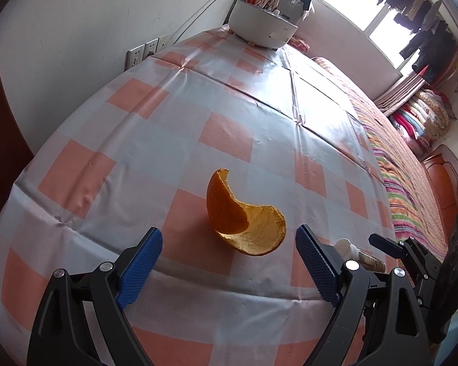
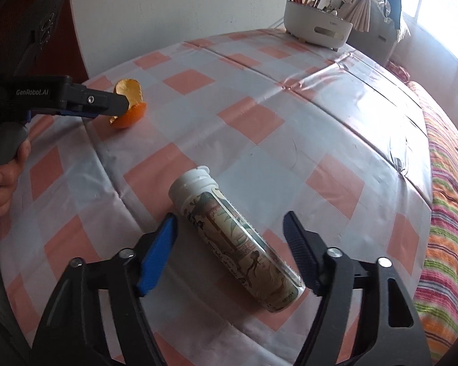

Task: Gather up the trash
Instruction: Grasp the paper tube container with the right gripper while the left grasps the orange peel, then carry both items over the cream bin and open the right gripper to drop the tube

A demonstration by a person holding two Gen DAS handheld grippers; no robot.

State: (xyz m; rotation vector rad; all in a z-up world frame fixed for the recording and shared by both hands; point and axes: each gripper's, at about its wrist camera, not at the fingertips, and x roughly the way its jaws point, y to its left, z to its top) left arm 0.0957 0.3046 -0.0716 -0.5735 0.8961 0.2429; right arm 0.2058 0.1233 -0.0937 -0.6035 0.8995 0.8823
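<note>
A curled piece of orange peel (image 1: 247,225) lies on the checked tablecloth (image 1: 198,106). My left gripper (image 1: 229,235) stands open around its near end, the blue pads clear of it on both sides. In the right wrist view the same peel (image 2: 134,114) shows just past the left gripper's black fingers (image 2: 107,103). A white-capped bottle with a printed label (image 2: 238,244) lies on its side near the table's front edge. My right gripper (image 2: 230,219) straddles it, open, with a gap between each pad and the bottle. The bottle's cap (image 1: 348,247) peeks out behind my left gripper's right finger.
A white desk caddy (image 2: 317,27) with pens stands at the far edge of the table by the wall. Wall sockets (image 1: 143,52) sit behind the table. A striped bedspread (image 2: 448,213) runs along the right. A person's hand (image 2: 3,183) holds the left gripper's handle.
</note>
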